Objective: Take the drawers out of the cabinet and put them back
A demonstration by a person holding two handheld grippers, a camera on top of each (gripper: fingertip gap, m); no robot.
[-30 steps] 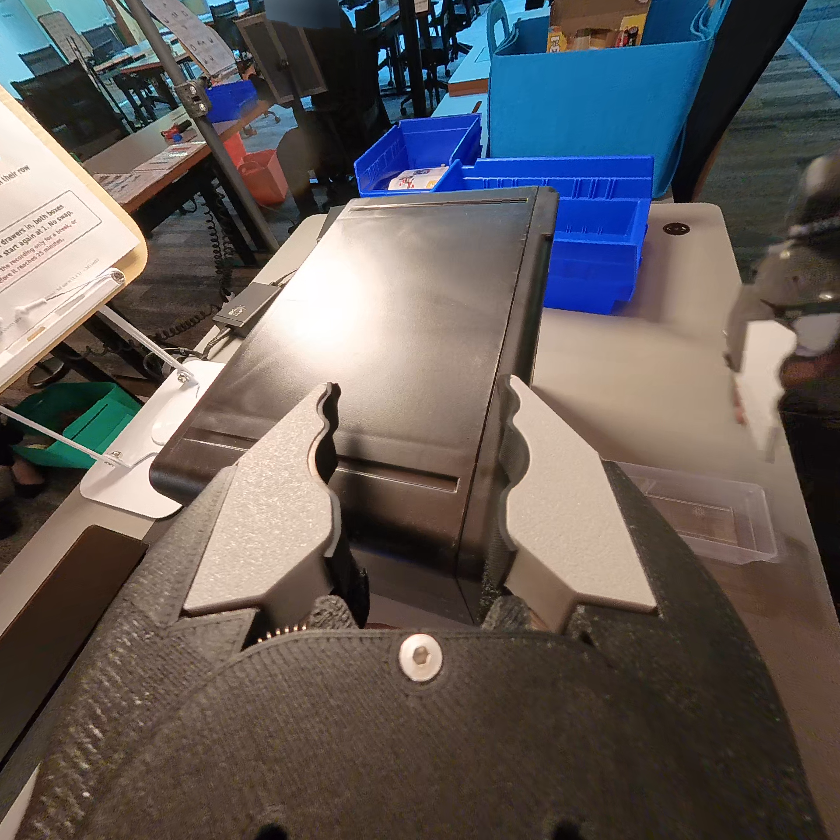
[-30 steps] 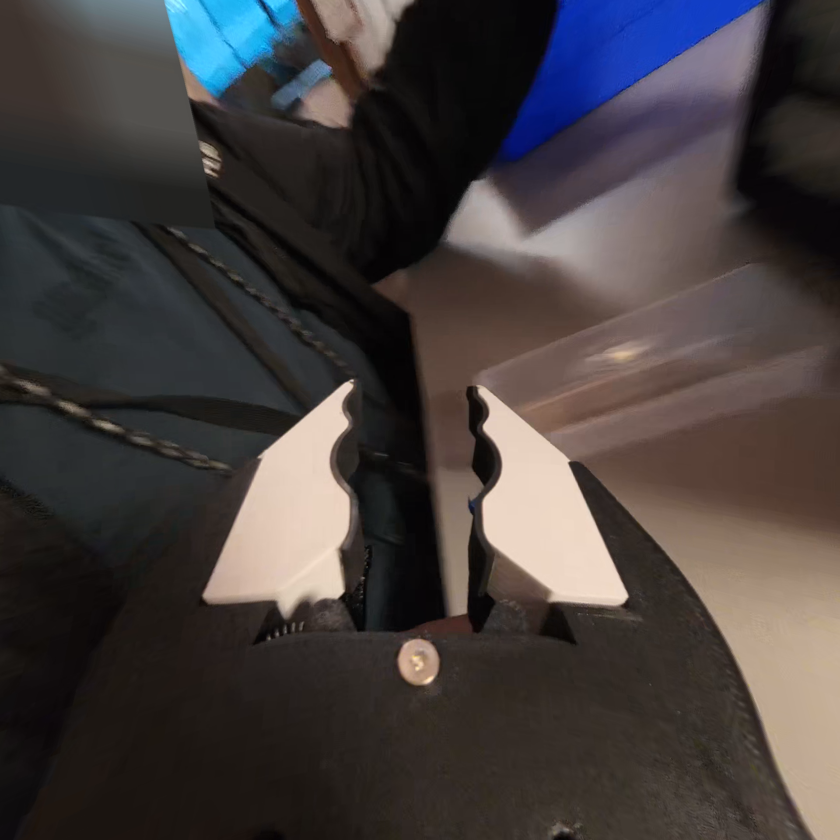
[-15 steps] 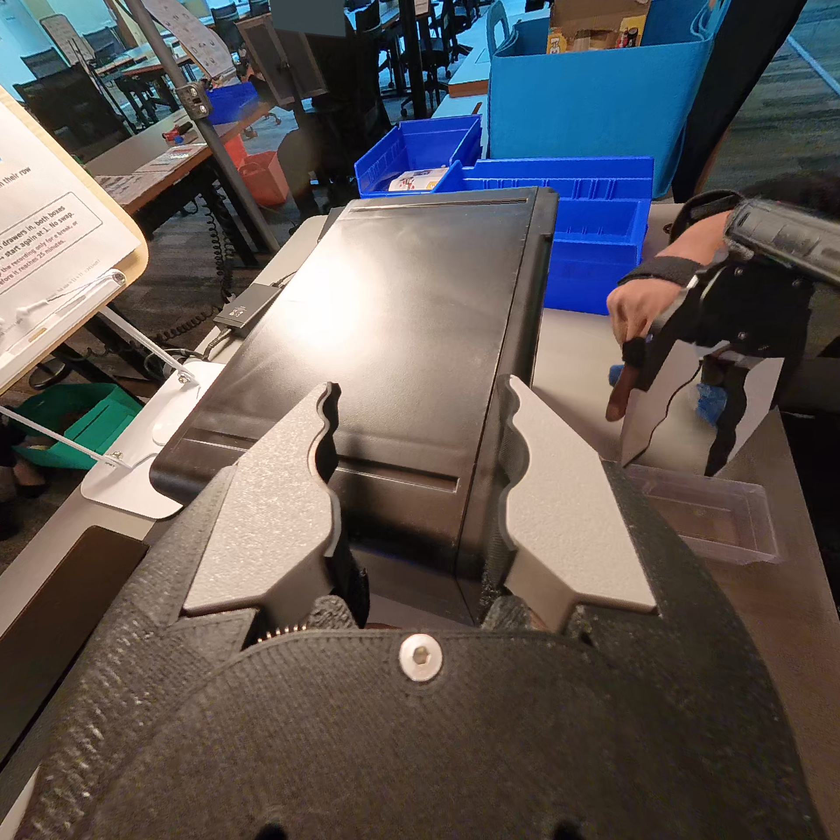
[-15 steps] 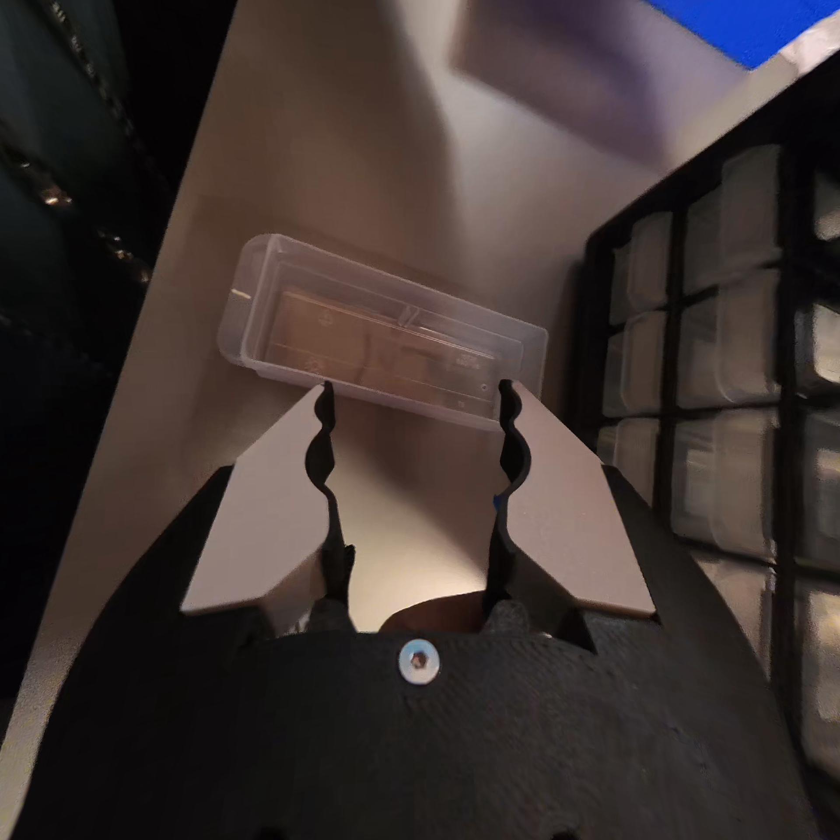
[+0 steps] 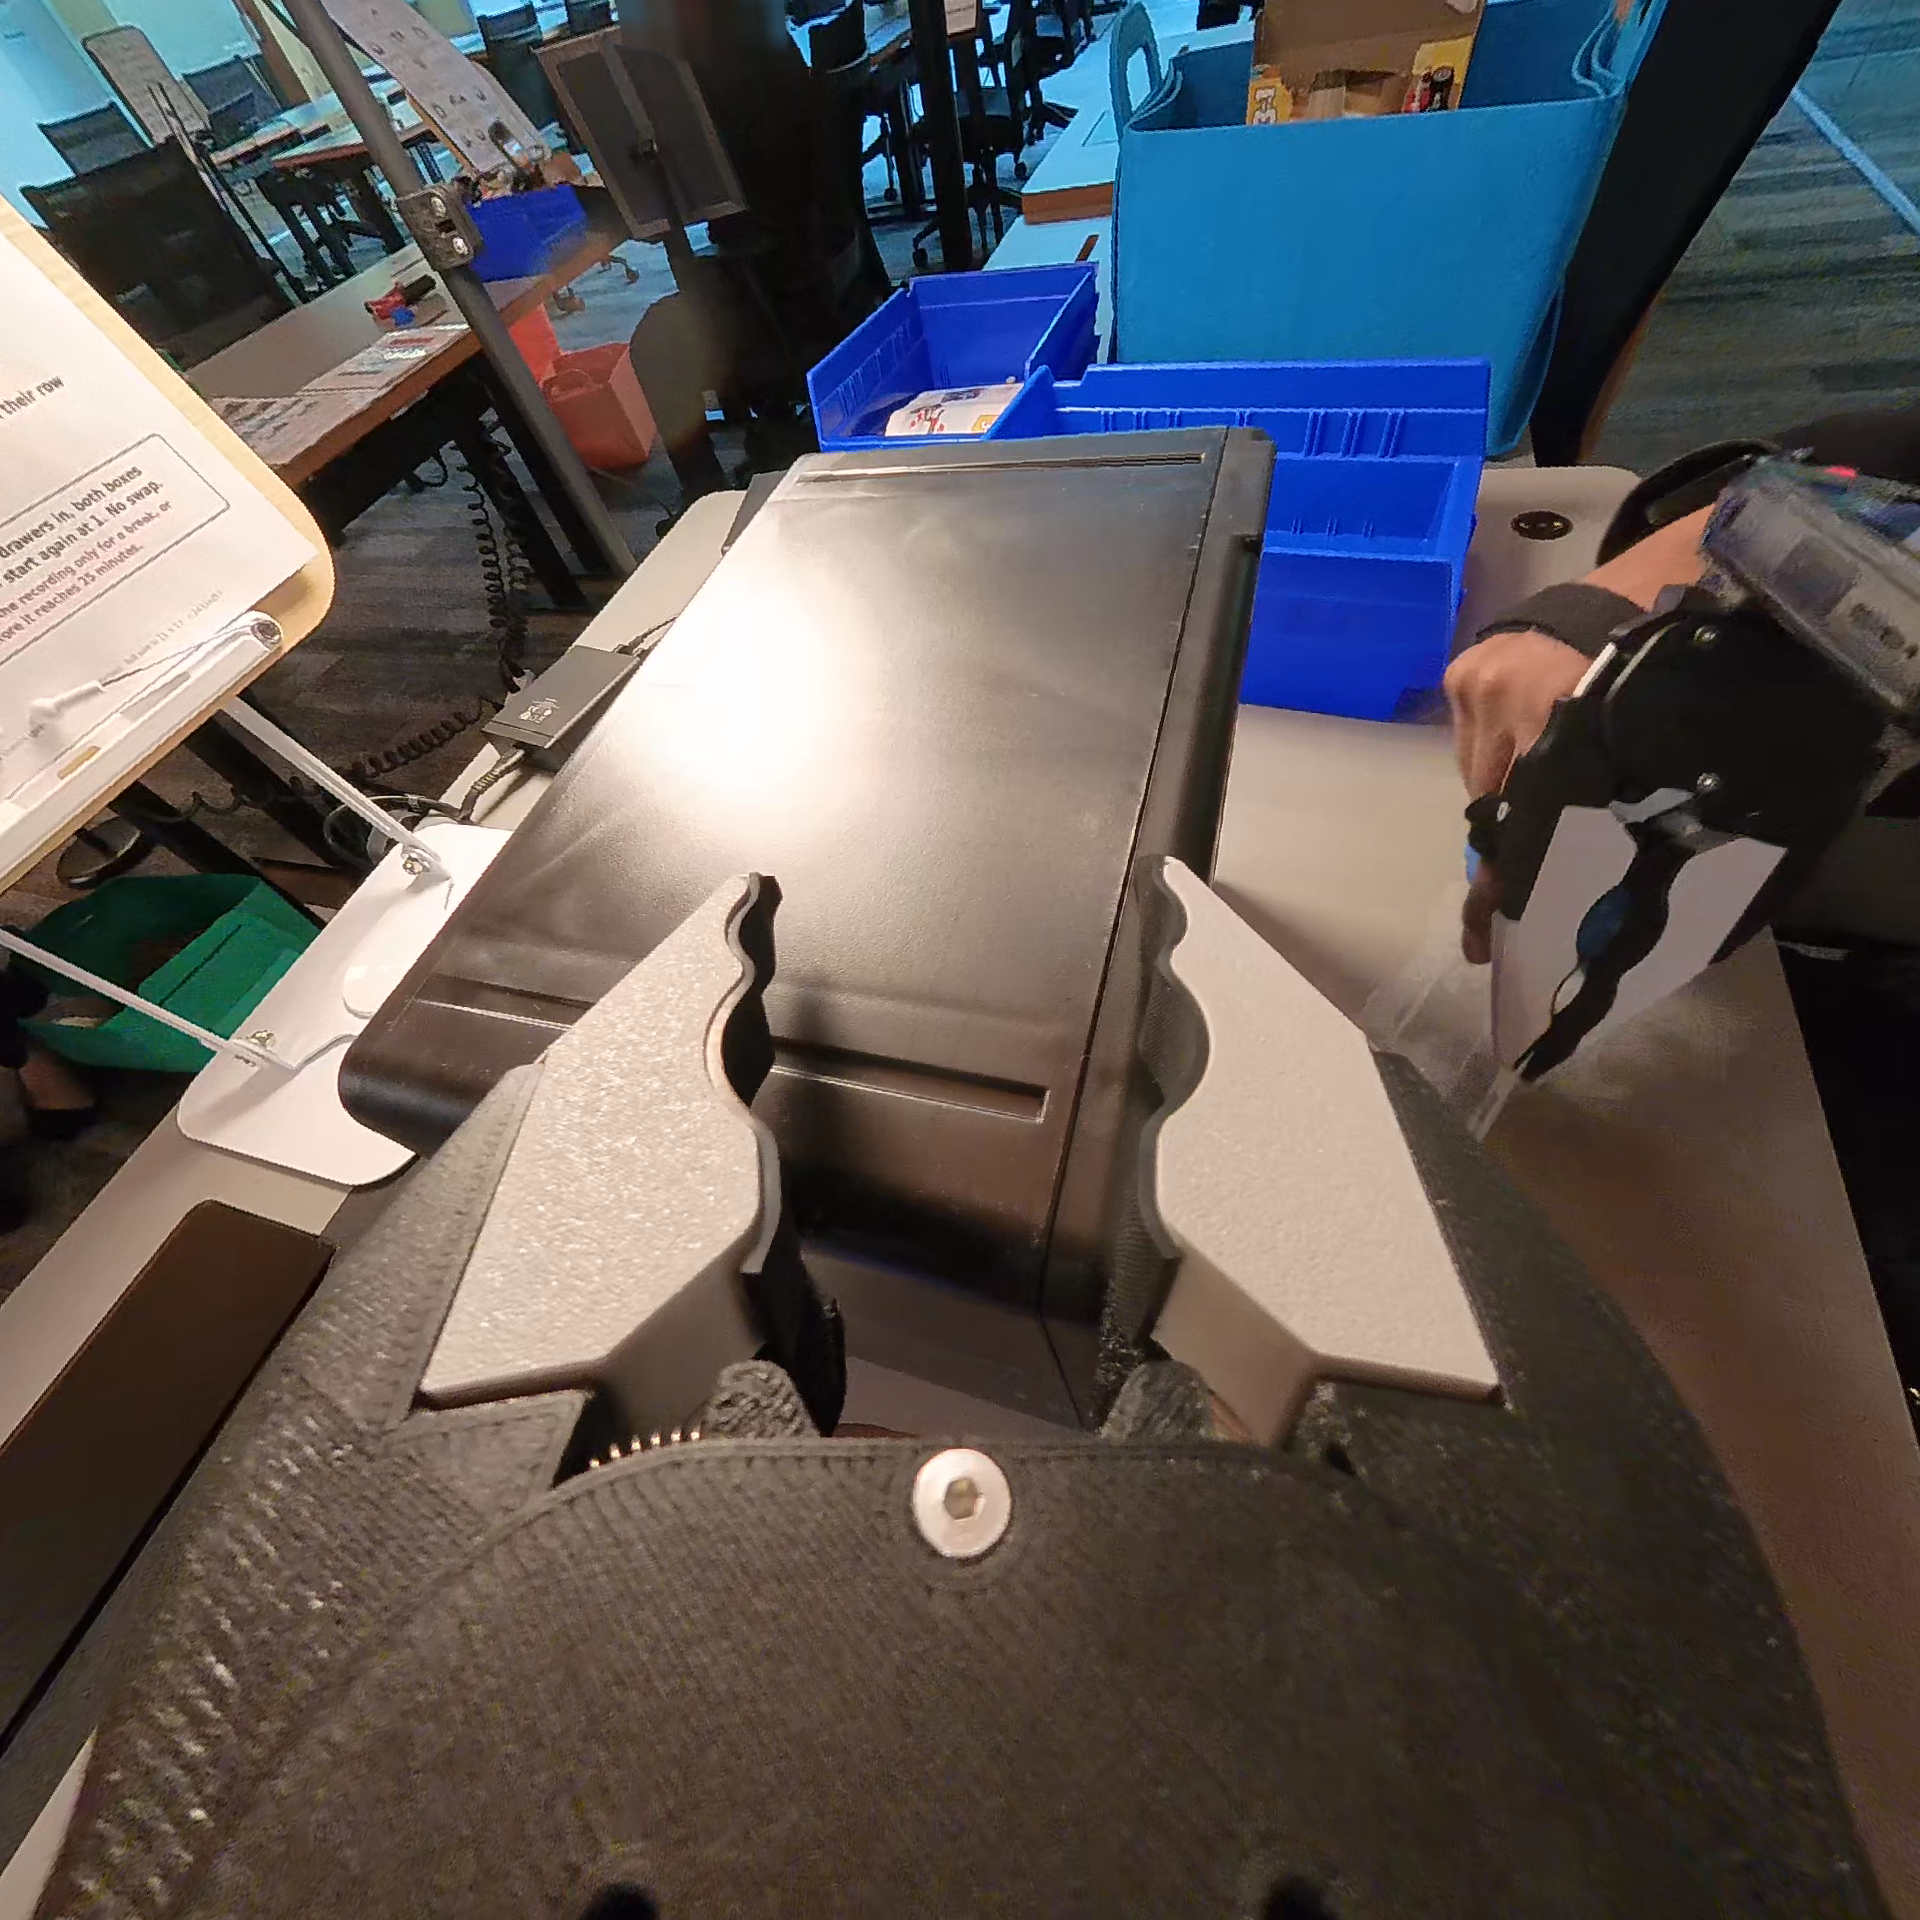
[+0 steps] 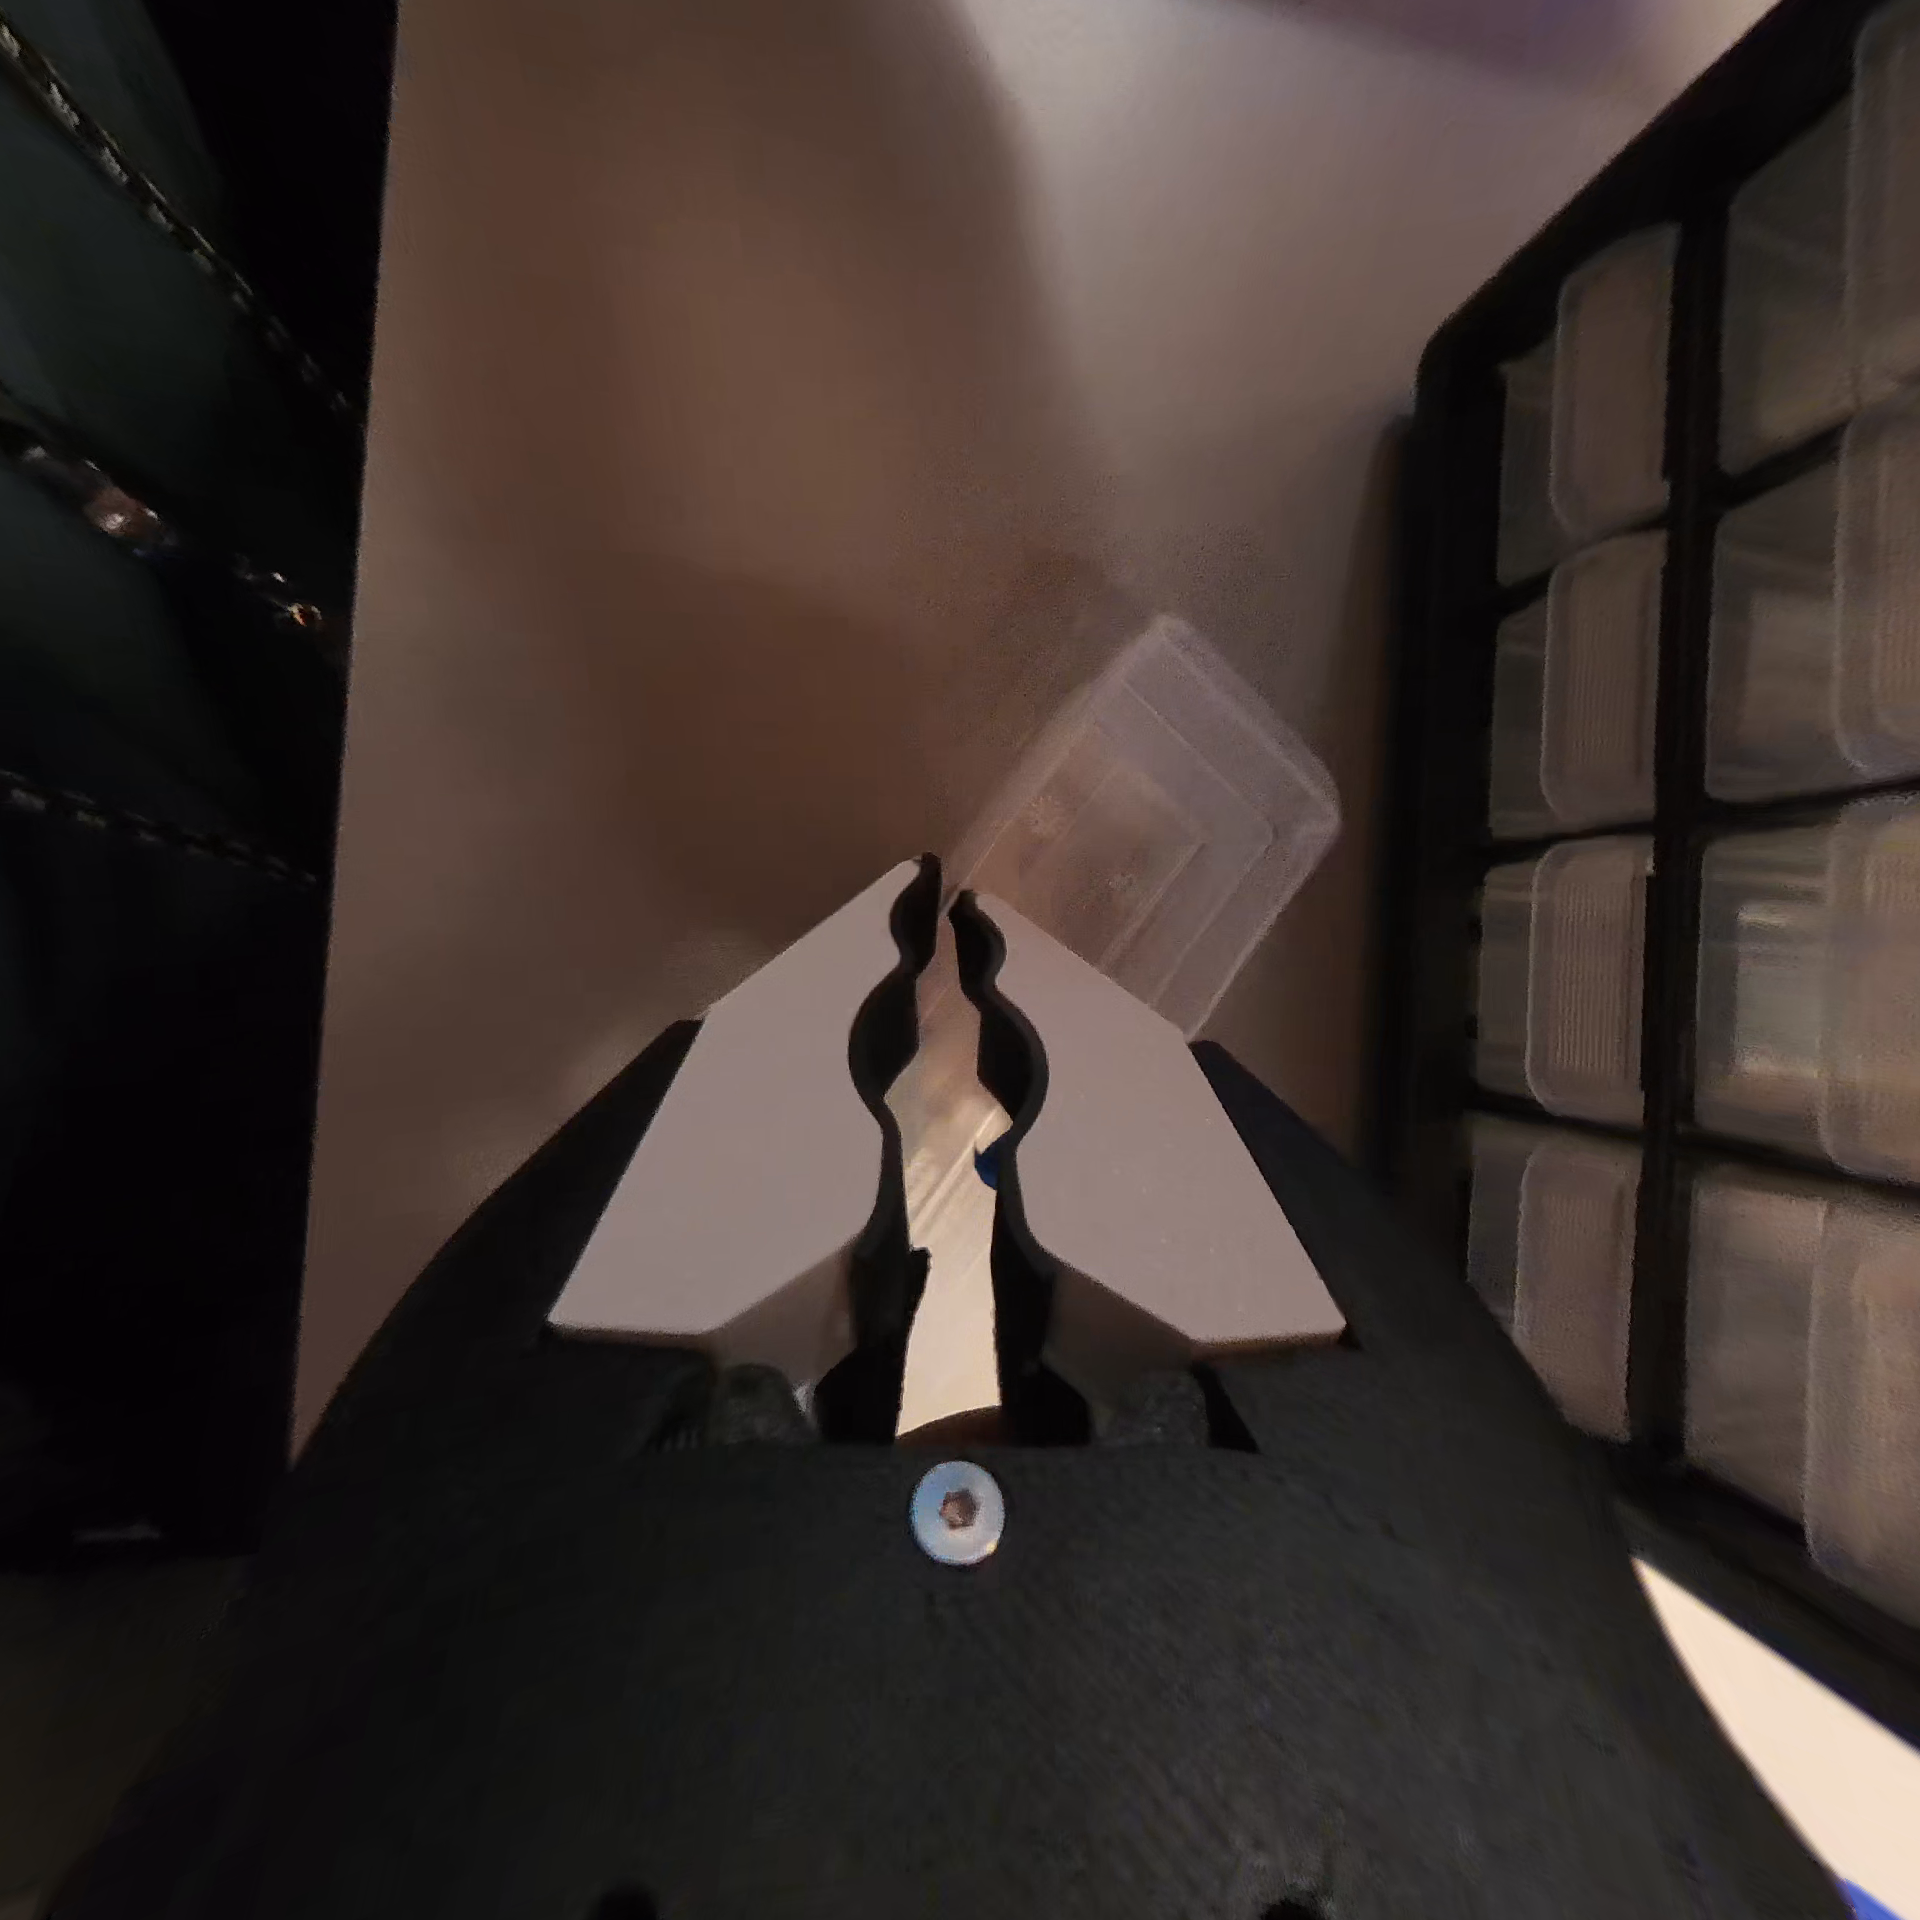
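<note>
Open-plan office: rows of desks [image 5: 343, 384] and chairs [image 5: 935, 135] (storage bins [image 5: 1351, 540] nearby).

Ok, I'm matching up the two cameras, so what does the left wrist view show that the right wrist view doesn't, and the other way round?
Only the left wrist view shows the cabinet's black top, the blue bins behind it, a paper sheet on a stand, and the open left gripper over the cabinet. Only the right wrist view shows the cabinet's front grid of clear drawers. Both show the table, and the right gripper closed on the wall of a clear drawer lifted at a tilt.
</note>
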